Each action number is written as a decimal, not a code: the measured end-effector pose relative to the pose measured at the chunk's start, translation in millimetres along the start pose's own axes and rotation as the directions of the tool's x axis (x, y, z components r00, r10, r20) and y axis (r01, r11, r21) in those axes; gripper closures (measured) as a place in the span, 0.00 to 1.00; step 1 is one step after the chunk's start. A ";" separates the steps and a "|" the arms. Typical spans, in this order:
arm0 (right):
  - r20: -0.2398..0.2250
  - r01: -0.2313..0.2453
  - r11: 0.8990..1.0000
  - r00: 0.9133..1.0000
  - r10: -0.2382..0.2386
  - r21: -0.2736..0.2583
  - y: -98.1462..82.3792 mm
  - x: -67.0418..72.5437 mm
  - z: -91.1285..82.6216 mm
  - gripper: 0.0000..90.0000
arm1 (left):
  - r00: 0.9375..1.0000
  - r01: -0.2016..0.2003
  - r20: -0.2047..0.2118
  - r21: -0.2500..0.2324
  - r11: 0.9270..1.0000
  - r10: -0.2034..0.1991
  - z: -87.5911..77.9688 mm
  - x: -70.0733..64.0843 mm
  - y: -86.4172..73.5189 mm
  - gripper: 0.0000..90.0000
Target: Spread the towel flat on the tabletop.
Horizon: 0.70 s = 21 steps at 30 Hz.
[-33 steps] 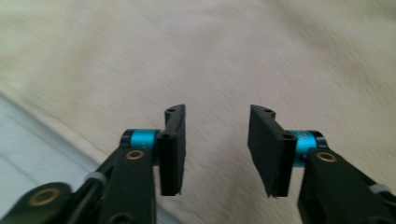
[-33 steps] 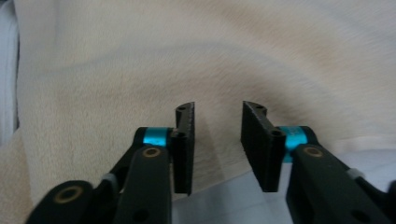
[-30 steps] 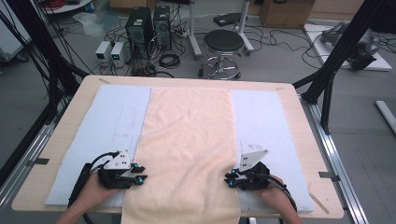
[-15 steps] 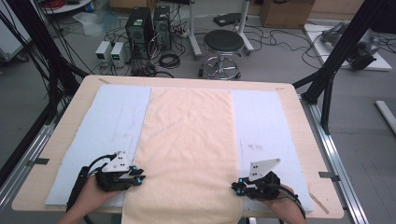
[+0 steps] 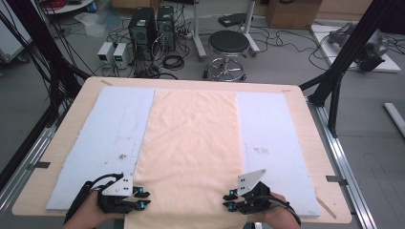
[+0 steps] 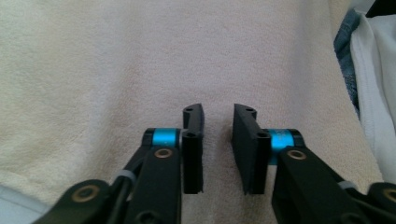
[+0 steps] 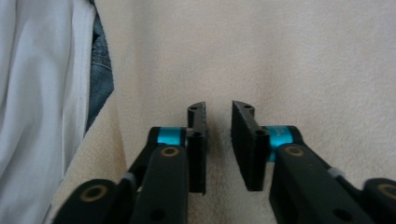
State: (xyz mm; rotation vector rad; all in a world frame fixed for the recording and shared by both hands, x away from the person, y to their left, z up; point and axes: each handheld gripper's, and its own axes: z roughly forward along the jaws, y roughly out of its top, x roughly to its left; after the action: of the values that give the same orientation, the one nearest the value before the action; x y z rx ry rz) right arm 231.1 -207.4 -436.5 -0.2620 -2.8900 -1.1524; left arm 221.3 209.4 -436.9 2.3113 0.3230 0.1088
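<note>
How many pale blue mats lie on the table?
2: the left mat is left of the cream towel, the right mat right of it. Their inner edges may be hidden under it.

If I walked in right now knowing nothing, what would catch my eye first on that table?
A long cream towel runs down the middle of the table over a pale blue mat, its near end hanging off the front edge. At that near end a person's hands hold two black grippers, the left gripper and the right gripper, pointing inward over the towel's side edges, jaws narrowly parted with nothing gripped between them.
</note>
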 end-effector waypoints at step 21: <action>0.142 -0.133 0.979 0.978 0.155 -0.153 9.4 -26.6 -28.6 0.61 | 0.981 0.153 -0.097 -0.148 0.977 -0.168 -25.5 31.9 11.0 0.69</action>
State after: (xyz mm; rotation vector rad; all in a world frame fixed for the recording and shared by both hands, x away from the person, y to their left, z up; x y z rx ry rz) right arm 257.6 -224.2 -411.4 -0.5781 -2.8587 -1.3712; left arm 249.7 228.4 -412.0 2.1354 0.5396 0.1723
